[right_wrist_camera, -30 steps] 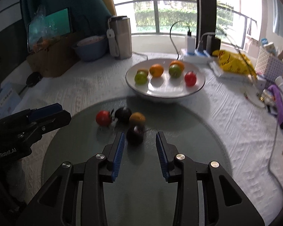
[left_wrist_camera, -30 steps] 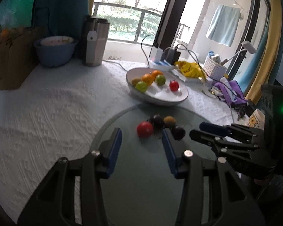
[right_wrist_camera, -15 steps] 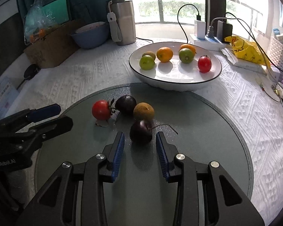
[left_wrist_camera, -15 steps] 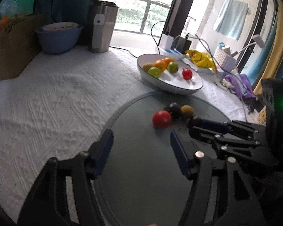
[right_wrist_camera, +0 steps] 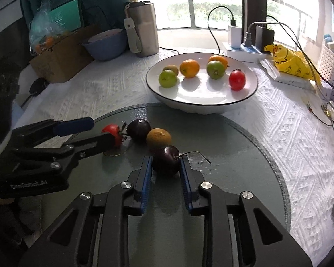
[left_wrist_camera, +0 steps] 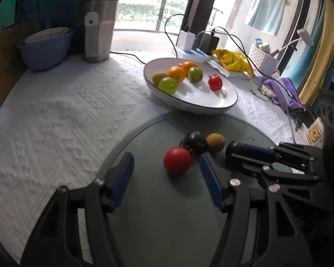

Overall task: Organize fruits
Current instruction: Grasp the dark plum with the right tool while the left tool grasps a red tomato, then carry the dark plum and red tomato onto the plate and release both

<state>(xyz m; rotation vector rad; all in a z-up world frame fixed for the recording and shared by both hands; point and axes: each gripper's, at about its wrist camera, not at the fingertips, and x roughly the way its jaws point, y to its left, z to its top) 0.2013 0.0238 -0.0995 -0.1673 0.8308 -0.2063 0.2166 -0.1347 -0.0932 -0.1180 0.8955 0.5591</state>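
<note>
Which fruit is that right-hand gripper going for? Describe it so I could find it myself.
On the round glass mat before the white bowl lie four fruits. The plum nearest the camera sits between the right hand-held gripper's pads. Unlike the other plum, it has a long curved stem.

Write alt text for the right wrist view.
The right gripper closes its blue pads around a dark plum on a round glass mat. Beside it the left gripper brackets a red tomato; a second plum and kiwi lie between, before a white plate holding six fruits.
</note>
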